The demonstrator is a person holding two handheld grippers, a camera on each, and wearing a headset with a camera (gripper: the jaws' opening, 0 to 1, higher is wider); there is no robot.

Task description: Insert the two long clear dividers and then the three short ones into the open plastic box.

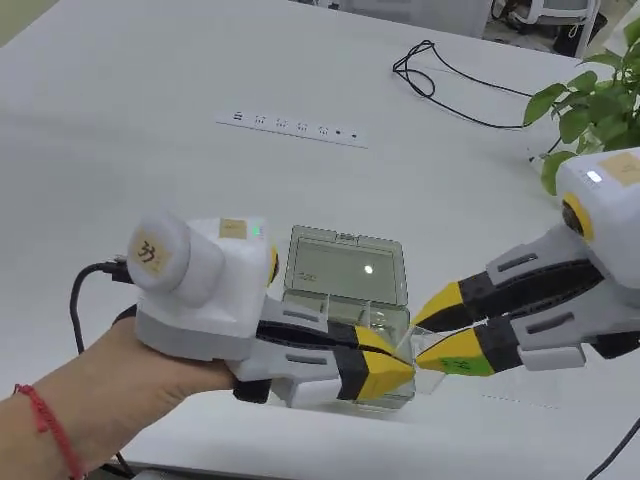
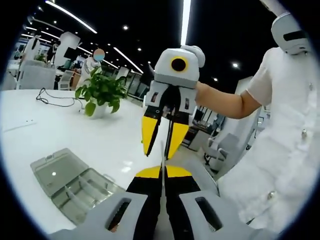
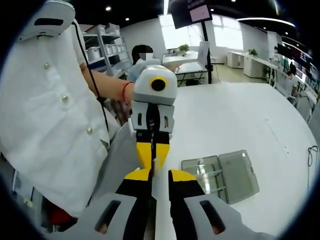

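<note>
While the left tongs [image 1: 403, 368] pinch a thin clear divider [image 2: 162, 162], the right tongs [image 1: 420, 340] seemingly gape around it.

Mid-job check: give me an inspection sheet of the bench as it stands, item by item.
Surface: white table, mostly bare.
Job's things: open plastic box, lid laid back, dividers already inside; clear divider held edge-on beside it.
Clutter: nothing seen.
Grippers: left gripper shut on the divider; right gripper facing it, jaws apart at the divider.
Cables: black cable loose at the far edge; black lead trailing from the left gripper.
Surroundings: potted plant, socket strip in the tabletop, office beyond.
</note>
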